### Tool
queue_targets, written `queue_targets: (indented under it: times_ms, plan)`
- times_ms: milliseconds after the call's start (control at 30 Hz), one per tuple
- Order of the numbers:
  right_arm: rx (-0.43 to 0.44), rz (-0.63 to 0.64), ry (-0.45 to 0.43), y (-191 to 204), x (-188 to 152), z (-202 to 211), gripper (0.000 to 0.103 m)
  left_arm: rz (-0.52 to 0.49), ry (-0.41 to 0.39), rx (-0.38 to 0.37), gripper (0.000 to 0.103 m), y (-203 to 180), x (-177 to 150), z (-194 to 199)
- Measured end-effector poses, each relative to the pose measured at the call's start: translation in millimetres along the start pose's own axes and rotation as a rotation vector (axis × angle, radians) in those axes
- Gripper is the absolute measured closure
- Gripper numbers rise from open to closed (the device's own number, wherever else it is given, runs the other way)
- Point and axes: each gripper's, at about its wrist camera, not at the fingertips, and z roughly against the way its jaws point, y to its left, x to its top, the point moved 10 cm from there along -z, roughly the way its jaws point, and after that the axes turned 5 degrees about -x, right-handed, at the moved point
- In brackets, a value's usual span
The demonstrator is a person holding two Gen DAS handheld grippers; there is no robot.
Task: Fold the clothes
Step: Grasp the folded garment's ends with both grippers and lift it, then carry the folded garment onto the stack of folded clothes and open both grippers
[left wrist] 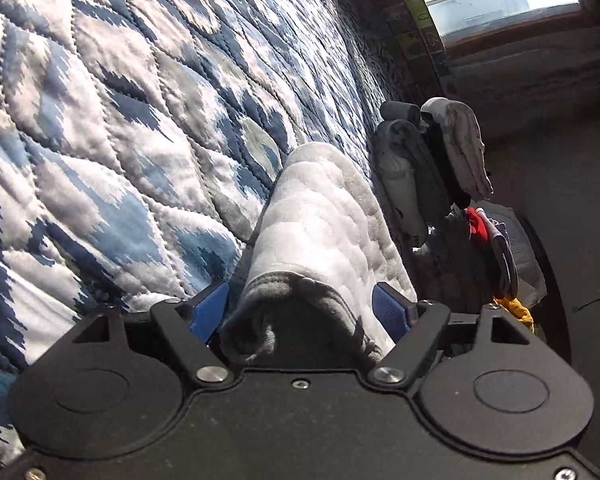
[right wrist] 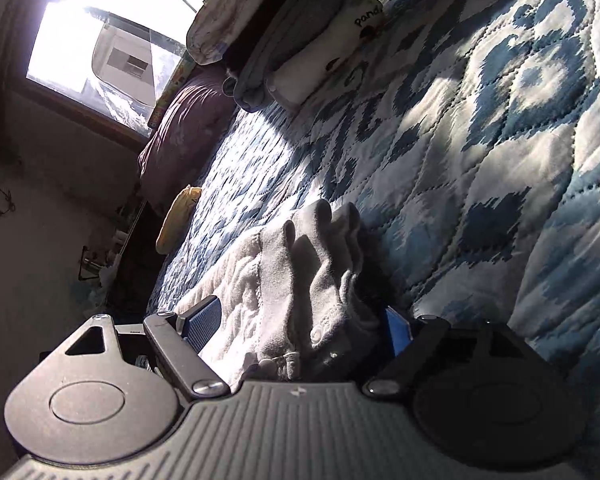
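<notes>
Both grippers clamp the same grey-and-white fleecy garment (left wrist: 324,232) lying on the blue patterned quilt (left wrist: 99,120): the left gripper (left wrist: 304,312) pinches its rolled end, the right gripper (right wrist: 300,328) its bunched edge. A stack of folded clothes (right wrist: 300,40) sits farther along.

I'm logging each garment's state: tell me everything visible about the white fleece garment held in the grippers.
The white fleece garment looks soft and quilted, with a grey lining and snap buttons. It is bunched into a loose roll over the blue-and-white quilt. The left gripper pinches one end, the right gripper the other, blue pads pressing the cloth.
</notes>
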Motion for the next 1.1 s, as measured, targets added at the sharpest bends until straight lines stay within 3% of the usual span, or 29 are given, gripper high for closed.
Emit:
queue_targets:
  times_ms: [33,167,267,400,600,867,1100]
  plan:
    - [0.000,0.005,0.007,1,-2,-3,0.059,-0.011,-0.003,0.012,0.030,-3,-1,-1]
    - [0.043,0.039,-0.022,9,-4,5,0.071,-0.086,-0.006,0.050,0.064,-16,-8,-5]
    - [0.115,0.047,-0.068,22,9,25,0.073,-0.131,0.000,-0.006,0.071,-40,-3,-5]
    - [0.162,0.049,-0.144,37,52,47,0.073,-0.193,0.021,-0.064,0.073,-91,14,-28]
    - [0.207,0.061,-0.301,54,151,103,0.073,-0.246,0.060,-0.223,0.073,-199,39,-86]
    - [0.153,0.142,-0.522,58,312,183,0.073,-0.350,0.134,-0.408,0.072,-357,49,-196]
    - [0.106,0.195,-0.697,65,439,224,0.073,-0.328,0.145,-0.581,0.072,-473,67,-278]
